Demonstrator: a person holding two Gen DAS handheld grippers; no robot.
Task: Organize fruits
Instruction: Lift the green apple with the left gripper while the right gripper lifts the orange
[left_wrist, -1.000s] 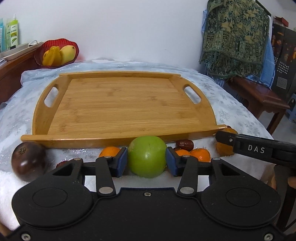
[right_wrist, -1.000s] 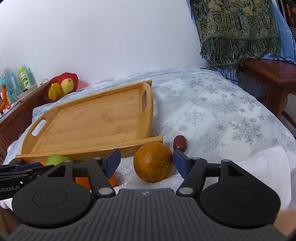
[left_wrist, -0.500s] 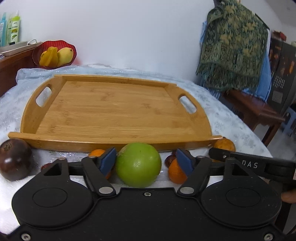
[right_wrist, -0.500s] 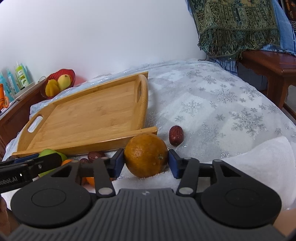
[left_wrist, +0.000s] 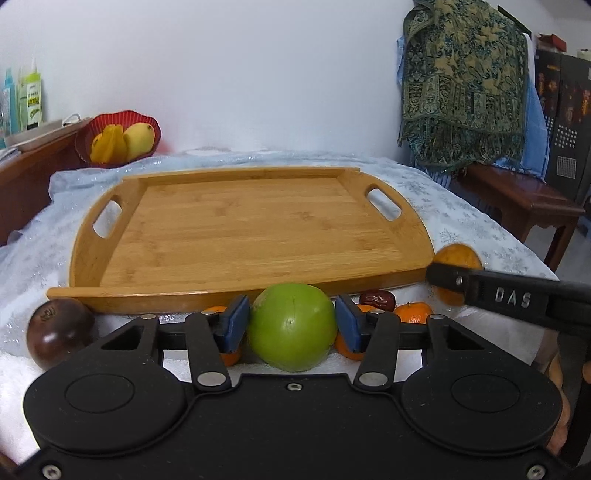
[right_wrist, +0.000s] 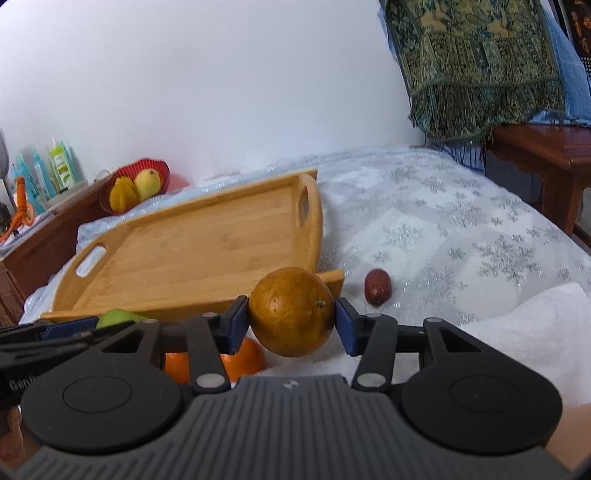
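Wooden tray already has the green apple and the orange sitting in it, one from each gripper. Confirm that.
Not right. The wooden tray holds nothing. The left gripper is clamped on the green apple, the right gripper on the orange, both short of the tray, as both wrist views show.

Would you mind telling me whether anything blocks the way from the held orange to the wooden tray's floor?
Only the tray's low front rim. The right claw holds the orange just in front of it, and the tray floor beyond holds nothing.
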